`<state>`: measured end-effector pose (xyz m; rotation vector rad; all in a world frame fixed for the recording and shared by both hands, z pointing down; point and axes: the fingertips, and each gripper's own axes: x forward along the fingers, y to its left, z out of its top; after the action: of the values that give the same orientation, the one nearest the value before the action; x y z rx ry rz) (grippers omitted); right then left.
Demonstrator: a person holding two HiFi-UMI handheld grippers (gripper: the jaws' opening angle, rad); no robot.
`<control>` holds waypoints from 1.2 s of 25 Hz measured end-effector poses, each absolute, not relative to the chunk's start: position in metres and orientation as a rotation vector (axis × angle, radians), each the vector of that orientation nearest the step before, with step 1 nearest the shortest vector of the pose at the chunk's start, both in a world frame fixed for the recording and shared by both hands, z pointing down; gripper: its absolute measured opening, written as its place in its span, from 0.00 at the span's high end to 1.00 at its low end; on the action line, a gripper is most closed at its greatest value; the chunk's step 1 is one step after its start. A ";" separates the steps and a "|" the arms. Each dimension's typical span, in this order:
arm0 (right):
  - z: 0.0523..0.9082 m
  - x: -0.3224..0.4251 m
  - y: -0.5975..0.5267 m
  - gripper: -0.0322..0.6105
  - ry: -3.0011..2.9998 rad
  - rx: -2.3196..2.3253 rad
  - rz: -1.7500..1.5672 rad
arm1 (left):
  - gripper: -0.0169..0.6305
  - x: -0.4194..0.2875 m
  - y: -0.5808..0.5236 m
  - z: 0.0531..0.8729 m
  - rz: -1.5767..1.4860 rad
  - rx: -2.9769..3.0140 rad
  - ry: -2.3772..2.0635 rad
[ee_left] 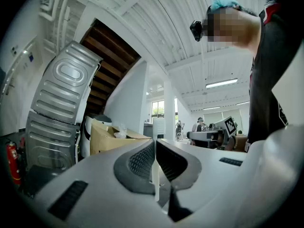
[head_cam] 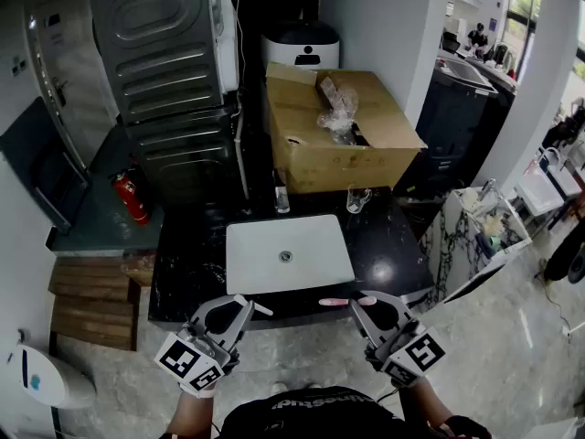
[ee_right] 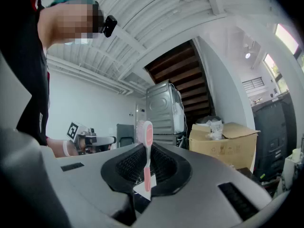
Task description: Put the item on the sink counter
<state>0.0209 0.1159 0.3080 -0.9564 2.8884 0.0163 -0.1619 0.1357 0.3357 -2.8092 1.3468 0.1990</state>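
A black sink counter (head_cam: 393, 245) with a white basin (head_cam: 288, 252) lies just ahead of both grippers. My right gripper (head_cam: 366, 302) is shut on a pink and white toothbrush (head_cam: 340, 301), which sticks out to the left over the counter's front edge. In the right gripper view the toothbrush (ee_right: 147, 148) stands upright between the pads of the right gripper (ee_right: 146, 167). My left gripper (head_cam: 245, 304) is shut on a thin white stick (head_cam: 262, 310). The left gripper view shows that stick (ee_left: 155, 177) pinched in the left gripper (ee_left: 155, 158).
A cardboard box (head_cam: 338, 126) with crumpled plastic fills the back of the counter. A glass cup (head_cam: 356, 199) and a small bottle (head_cam: 281, 198) stand in front of it. A grey metal appliance (head_cam: 164, 53), a fire extinguisher (head_cam: 132, 198) and wooden steps (head_cam: 91, 300) are on the left.
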 end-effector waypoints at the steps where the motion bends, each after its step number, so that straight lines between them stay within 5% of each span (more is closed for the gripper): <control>1: 0.310 0.022 0.116 0.86 2.901 -0.965 0.023 | 0.94 -0.162 0.136 0.335 0.201 -2.809 1.345; 30: 0.321 0.006 0.116 0.86 2.917 -1.051 0.015 | 0.94 -0.181 0.129 0.338 0.240 -2.842 1.292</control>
<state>0.0059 0.1157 0.3207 -1.0505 2.9167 0.0150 -0.1814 0.1292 0.3381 -2.8418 1.2924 0.2404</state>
